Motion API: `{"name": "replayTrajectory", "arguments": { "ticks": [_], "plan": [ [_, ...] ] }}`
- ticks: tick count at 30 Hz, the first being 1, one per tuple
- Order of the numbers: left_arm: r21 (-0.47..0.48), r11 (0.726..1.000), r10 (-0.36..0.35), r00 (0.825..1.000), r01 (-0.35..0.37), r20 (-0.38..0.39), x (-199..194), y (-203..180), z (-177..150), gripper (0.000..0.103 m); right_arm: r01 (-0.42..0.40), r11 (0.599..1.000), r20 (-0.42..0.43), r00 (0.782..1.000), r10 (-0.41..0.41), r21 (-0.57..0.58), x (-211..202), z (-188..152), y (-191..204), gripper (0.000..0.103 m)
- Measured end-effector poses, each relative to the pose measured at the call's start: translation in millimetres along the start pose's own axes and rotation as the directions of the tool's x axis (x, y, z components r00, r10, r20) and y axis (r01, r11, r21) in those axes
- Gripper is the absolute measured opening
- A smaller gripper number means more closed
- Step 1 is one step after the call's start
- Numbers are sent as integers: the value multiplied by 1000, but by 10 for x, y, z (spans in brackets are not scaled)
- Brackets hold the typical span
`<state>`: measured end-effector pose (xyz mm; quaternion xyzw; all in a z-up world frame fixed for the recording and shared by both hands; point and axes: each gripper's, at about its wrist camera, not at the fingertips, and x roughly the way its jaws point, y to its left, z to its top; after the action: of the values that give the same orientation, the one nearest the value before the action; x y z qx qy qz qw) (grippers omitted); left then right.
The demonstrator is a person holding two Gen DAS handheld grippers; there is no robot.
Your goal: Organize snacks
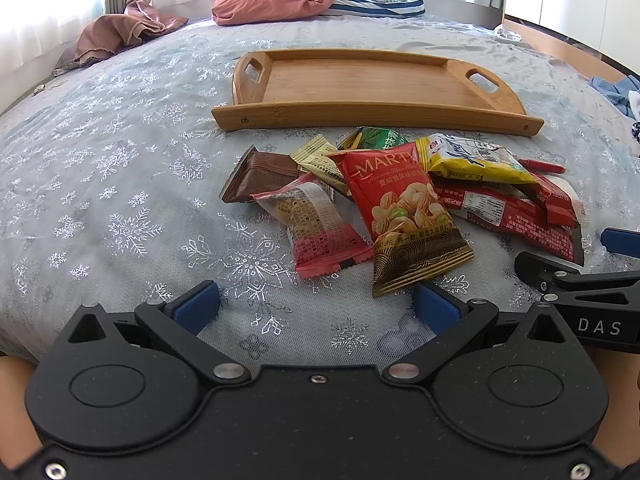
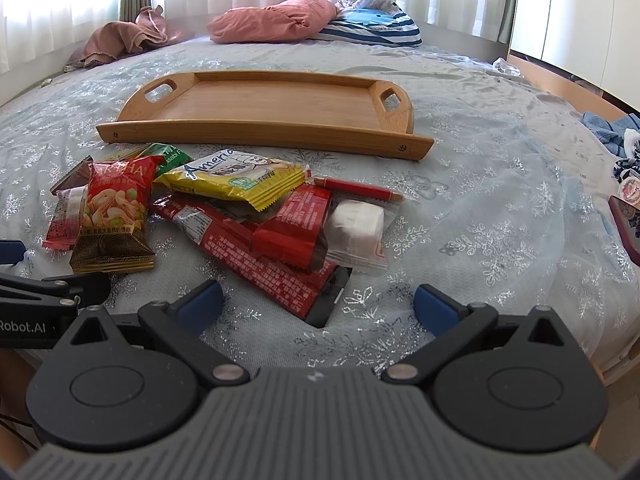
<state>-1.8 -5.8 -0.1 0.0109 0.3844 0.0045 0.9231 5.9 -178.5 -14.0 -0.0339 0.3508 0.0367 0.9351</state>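
1. Left wrist view: the left tongs hover low over the bed, blue pads wide apart and gripping nothing, near the bed's near edge.
2. Just past the pads lies the snack pile: a red-and-gold nut bag with its bottom corner nearest the right pad, a pink-and-white wrapper beside it, and a brown packet at the pile's left end.
3. A yellow packet rests on top of a long red packet on the pile's right side; a green packet peeks out behind, closest to the tray.
4. Beyond the pile, toward the middle of the bed, the wooden tray sits with nothing in it, its long front rail just beside the green packet.
5. Right wrist view: the right tongs also stand spread apart and hold nothing, with the long red packet's dark end lying between the pads.
6. A white wrapped sweet lies against the red packets, and a thin red stick lies just behind it.
7. Pink pillow and striped bedding sit at the bed's far edge.
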Motion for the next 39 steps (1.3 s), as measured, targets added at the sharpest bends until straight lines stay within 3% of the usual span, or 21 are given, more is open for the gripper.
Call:
{"name": "replayTrajectory", "arguments": {
  "ticks": [39],
  "plan": [
    [1, 1000, 1, 1000, -1, 2, -4, -4, 0, 103, 4, 1000, 11, 1000, -4, -6, -25, -3, 0, 103]
  ]
}}
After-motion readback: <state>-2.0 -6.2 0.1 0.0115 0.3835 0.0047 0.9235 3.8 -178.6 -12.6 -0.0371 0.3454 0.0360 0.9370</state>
